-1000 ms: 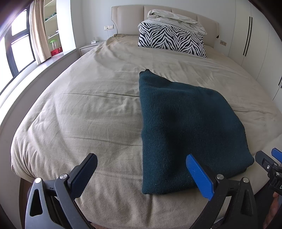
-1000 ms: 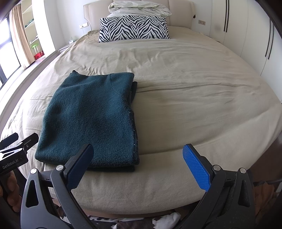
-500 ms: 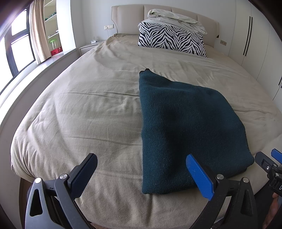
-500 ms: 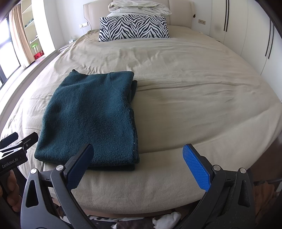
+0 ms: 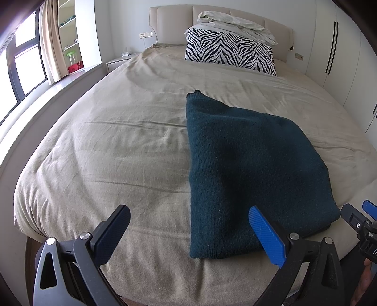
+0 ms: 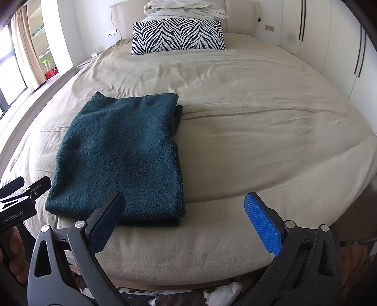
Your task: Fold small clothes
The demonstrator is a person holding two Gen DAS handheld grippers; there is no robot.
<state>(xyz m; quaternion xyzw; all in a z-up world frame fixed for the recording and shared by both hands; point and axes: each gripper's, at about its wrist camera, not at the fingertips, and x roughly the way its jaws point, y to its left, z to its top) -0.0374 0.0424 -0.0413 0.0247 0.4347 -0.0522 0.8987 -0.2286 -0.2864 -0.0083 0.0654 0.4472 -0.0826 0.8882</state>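
Only thing I can read is "GenRobot.AI", printed on the left gripper (image 6: 16,202) body in my right view.

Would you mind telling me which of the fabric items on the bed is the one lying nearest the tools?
The dark teal folded sweater, flat near the foot edge just ahead of both tools; the zebra-print pillow and crumpled white bedding sit far off by the headboard.

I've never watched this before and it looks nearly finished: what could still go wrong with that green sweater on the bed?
The folded dark green sweater lies close to the bed's near edge, so a careless tug might drag it off. Its layers sit uneven along the right side, so another fold may come out crooked. Both the left gripper and right gripper are open and off the cloth, so a grab might catch only the top layer.
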